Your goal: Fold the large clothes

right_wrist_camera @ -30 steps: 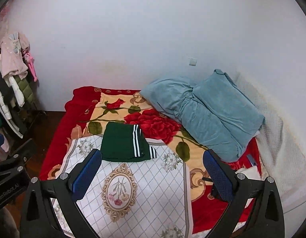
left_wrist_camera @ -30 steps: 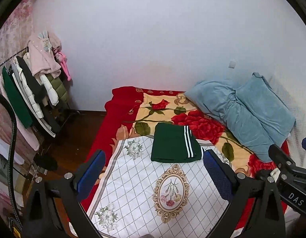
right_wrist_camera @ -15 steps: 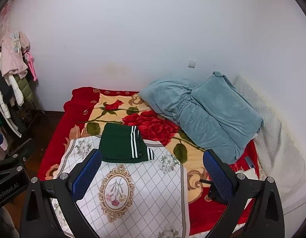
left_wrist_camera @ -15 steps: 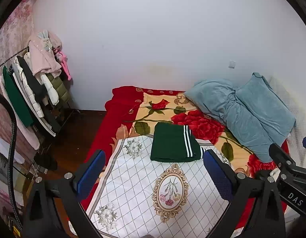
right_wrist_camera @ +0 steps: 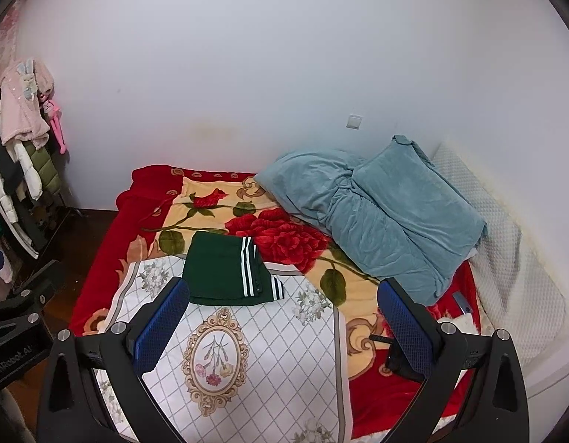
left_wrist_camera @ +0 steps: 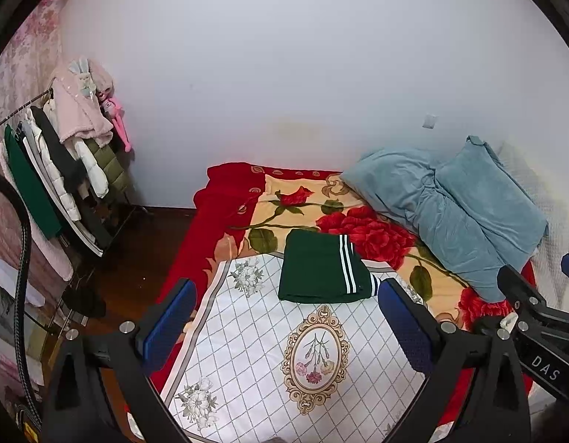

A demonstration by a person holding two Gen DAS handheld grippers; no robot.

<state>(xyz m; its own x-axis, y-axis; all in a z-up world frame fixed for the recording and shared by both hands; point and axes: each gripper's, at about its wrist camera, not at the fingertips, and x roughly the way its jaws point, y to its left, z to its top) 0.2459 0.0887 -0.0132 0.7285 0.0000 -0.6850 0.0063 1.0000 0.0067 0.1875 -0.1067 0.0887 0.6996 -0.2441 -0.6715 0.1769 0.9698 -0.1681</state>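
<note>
The green garment (left_wrist_camera: 323,271) is lying folded flat on the bed (left_wrist_camera: 225,199), straddling the far edge of the white sheet (left_wrist_camera: 254,350). Both the left tool (left_wrist_camera: 284,317) and right tool (right_wrist_camera: 282,317) are hovering spread apart and empty, seemingly because the folding is finished.

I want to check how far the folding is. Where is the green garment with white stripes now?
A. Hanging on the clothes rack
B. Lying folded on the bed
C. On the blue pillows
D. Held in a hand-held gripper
B: the green garment lies folded flat on the bed, with no hand-held gripper touching it.
</note>
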